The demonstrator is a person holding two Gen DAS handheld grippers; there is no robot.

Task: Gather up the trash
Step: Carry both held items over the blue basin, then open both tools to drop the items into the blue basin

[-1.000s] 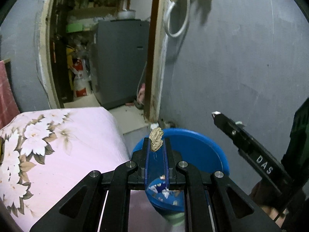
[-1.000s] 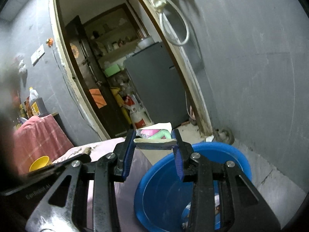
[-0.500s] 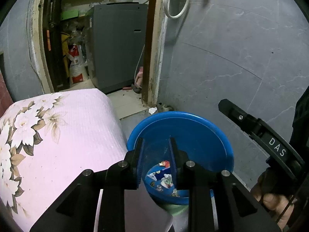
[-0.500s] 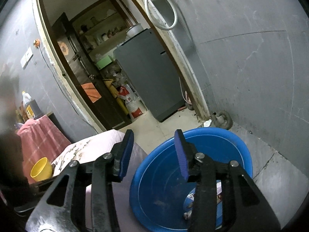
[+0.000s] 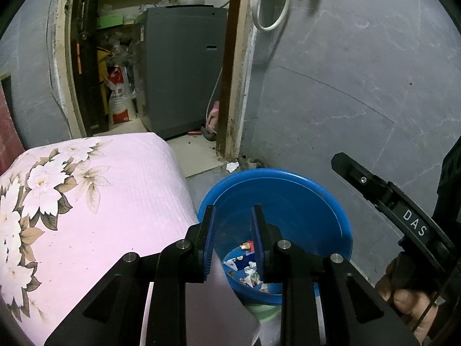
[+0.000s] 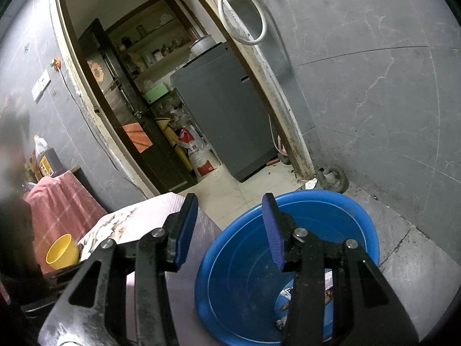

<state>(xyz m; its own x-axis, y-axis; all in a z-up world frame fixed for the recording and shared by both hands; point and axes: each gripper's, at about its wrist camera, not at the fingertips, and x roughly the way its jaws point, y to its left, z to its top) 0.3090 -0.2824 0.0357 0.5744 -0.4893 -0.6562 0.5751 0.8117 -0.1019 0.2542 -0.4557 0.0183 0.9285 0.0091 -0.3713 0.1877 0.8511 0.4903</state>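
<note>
Grey tiled walls are seen behind a blue basin of scraps; both claws, left claw and right claw, are held apart, empty, having just been opening.

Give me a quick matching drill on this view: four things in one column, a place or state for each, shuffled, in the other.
Things:
1. blue basin
2. left gripper
3. yellow cup
4. white hose

Places or states:
A. hangs looped on the grey wall
B. open, nothing between the pads
C. on the floor, scraps in its bottom
D. beside the floral cloth, far left

Pairs: 1-C, 2-B, 3-D, 4-A
</note>
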